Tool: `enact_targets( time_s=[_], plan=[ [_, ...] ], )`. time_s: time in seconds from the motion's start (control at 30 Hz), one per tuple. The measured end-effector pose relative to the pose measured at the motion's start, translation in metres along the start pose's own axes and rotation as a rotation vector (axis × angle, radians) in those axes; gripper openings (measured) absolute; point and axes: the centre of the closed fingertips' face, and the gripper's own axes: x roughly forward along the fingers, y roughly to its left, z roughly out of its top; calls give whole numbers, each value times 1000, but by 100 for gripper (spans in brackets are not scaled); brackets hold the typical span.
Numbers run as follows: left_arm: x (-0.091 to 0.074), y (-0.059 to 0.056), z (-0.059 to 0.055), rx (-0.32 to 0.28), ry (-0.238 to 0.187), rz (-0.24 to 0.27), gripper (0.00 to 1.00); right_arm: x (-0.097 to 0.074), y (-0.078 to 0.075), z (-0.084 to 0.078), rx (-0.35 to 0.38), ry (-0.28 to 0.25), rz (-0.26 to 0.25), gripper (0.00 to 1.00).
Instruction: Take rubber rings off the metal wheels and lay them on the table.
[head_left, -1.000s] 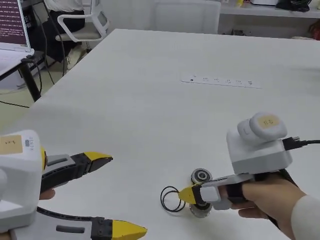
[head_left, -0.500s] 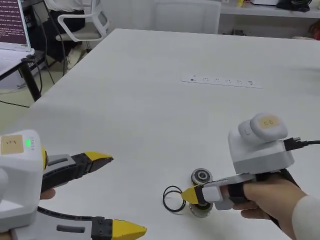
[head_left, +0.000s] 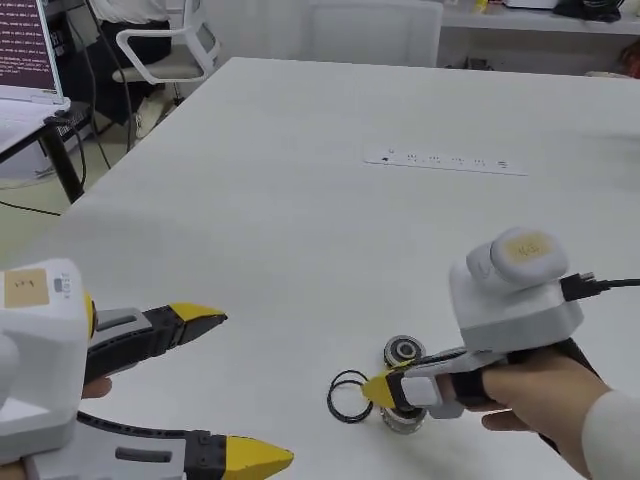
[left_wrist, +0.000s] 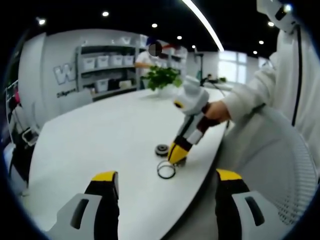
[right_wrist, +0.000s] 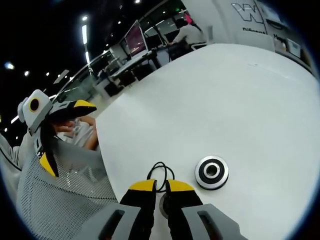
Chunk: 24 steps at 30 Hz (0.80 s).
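just thin black rubber rings (head_left: 346, 396) beside round metal wheel (head_left: 403, 351)

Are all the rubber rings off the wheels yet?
Not yet. At least one thin black rubber ring already lies on the white table. The right gripper, jaws nearly closed, works at one small metal wheel. The other metal wheel beside it looks still to do. The left gripper waits open.

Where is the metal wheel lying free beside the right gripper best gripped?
Probably across its outer rim, from straight above: the wheel lies flat on the table, so only its round edge offers two opposite sides for open jaws.
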Motion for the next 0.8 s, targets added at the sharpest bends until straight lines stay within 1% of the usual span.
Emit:
enact_targets(
  time_s=[0.23,0.37,0.47,0.5,0.53,0.57,0.6,0.67,0.77,0.8],
  plan=[
    [0,1,0,0,2,4,79,-4,-2,5,-14,-19,-16,7],
    [0,1,0,3,5,5,80,-8,-6,9,-19,-30,-27,8],
    [-1,2,2,12,0,8,80,-13,-10,13,-25,-46,-39,7],
    [-2,1,6,28,-8,9,80,-15,-11,14,-25,-51,-39,8],
    [-2,2,9,64,-16,17,81,-17,-13,17,-29,-65,-41,8],
    [-4,3,12,113,-14,29,80,-19,-13,19,-32,-74,-40,8],
    [-5,3,12,135,-4,32,80,-21,-14,21,-35,-87,-39,8],
    [-5,2,14,122,5,28,80,-25,-16,25,-41,-112,-36,9],
    [-5,0,28,148,-11,21,81,-32,-21,31,-60,-143,-50,9],
    [-5,0,36,166,-26,17,81,-33,-22,32,-68,-150,-54,9]
  ],
)
